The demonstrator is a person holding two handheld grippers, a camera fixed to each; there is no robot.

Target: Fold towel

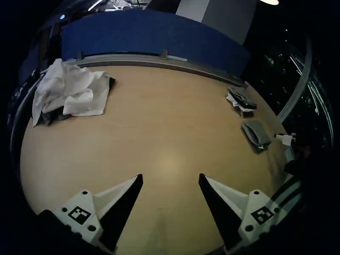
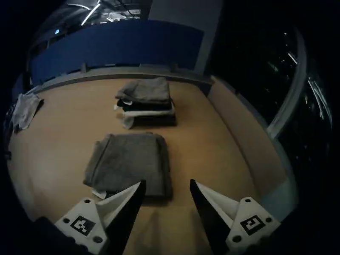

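Observation:
In the right gripper view a folded grey towel point(image 2: 129, 168) lies flat on the wooden table point(image 2: 199, 140), just ahead of my open right gripper point(image 2: 167, 185), whose left fingertip overlaps its near edge. Behind it stands a stack of folded towels point(image 2: 146, 102). In the left gripper view my left gripper point(image 1: 170, 178) is open over bare table point(image 1: 170, 127), nothing between its fingers. A crumpled pile of white towels point(image 1: 70, 91) lies at the far left. The folded grey towel point(image 1: 256, 134) and the stack point(image 1: 241, 100) sit at the right, with the other gripper's white tip point(image 1: 285, 137) beside them.
A blue partition point(image 1: 148, 36) with a grey rail runs along the table's far edge. The table's right edge point(image 2: 255, 127) drops off into a dark room. The white pile point(image 2: 24, 109) also lies far left in the right gripper view.

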